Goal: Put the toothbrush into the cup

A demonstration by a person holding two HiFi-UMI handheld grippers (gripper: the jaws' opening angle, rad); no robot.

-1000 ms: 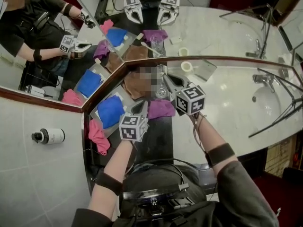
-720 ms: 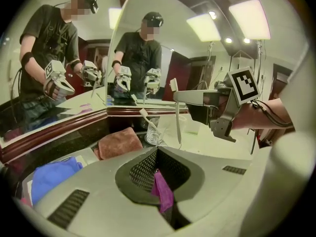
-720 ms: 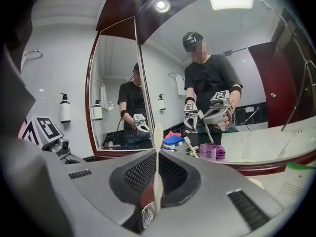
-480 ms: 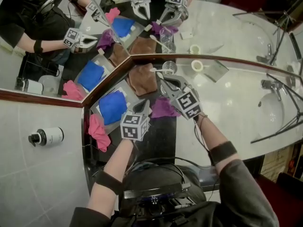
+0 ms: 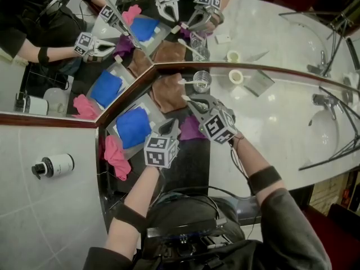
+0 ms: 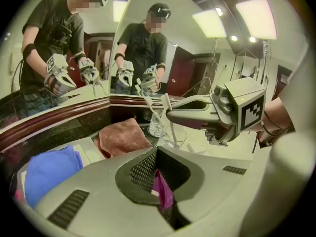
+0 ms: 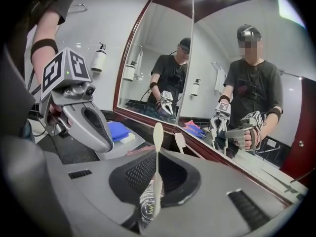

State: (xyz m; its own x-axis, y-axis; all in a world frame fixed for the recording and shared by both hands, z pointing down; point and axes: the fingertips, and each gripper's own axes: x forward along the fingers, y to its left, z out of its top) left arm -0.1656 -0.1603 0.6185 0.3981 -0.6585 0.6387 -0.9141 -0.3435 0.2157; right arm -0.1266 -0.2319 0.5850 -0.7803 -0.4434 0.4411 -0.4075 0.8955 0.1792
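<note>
Head view: the right gripper [image 5: 194, 101] clamps the toothbrush [image 5: 188, 99], whose free end lies near the cup [image 5: 202, 81] on the counter [image 5: 270, 114], not inside it. The left gripper [image 5: 170, 127] sits at the purple cloth [image 5: 192, 128].
Left gripper view: the jaws are closed, pinching the purple cloth.
Right gripper view: the jaws pinch the toothbrush handle.

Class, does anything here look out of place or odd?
Yes: the left gripper has its jaws shut on a purple cloth, odd since the toothbrush sits in the right gripper, not yet in the cup.
</note>
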